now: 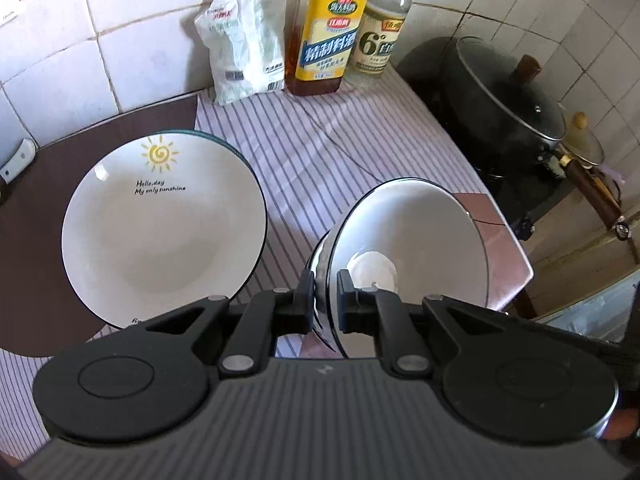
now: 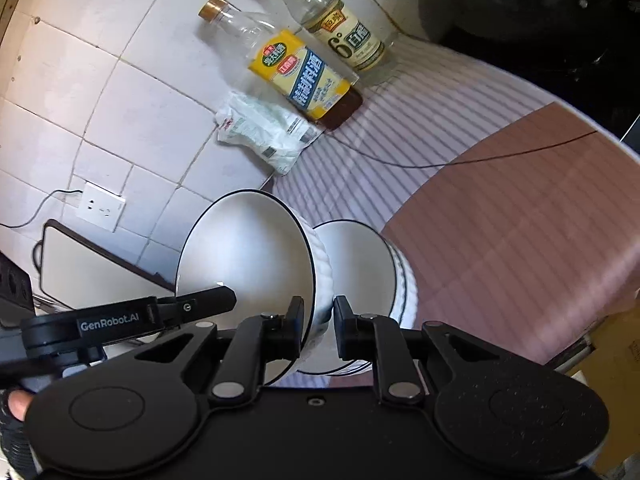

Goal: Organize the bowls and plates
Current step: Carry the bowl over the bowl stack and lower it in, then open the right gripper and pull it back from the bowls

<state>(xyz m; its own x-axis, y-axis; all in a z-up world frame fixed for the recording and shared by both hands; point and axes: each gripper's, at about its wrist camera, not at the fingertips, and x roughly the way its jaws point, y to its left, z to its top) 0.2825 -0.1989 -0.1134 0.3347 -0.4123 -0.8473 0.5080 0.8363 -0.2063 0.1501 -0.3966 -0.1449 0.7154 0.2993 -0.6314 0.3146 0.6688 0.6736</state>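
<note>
A: Left tongs [image 1: 323, 300] — state?
B: Clamped on the rim of a white bowl with a dark rim line [image 1: 408, 256], one finger outside the wall, one inside. Bowl is tipped on edge, mouth toward the camera, nothing in it.
A: Right tongs [image 2: 318, 330]?
B: Likewise clamped, on the rim of a ribbed white bowl [image 2: 248, 264], tilted and bare inside. A second bowl with a dark pattern [image 2: 360, 264] sits just beside it, touching or nearly so; I cannot tell which.
A: Plates?
B: A white plate with a sun drawing [image 1: 164, 228] lies on the desk [image 1: 320, 152], partly on a brown mat [image 1: 100, 140], partly on striped cloth. A dark rim shows behind it; it seems stacked on another dish. Nothing on the plate.
A: Other containers?
B: Yellow-labelled cooking wine bottle [image 1: 320, 32], a little brown liquid at the bottom; a clear vinegar bottle [image 1: 380, 28]; a white bag [image 1: 240, 48]; all against the tiled wall. A lidded black pot [image 1: 508, 100] stands to the right, contents hidden.
</note>
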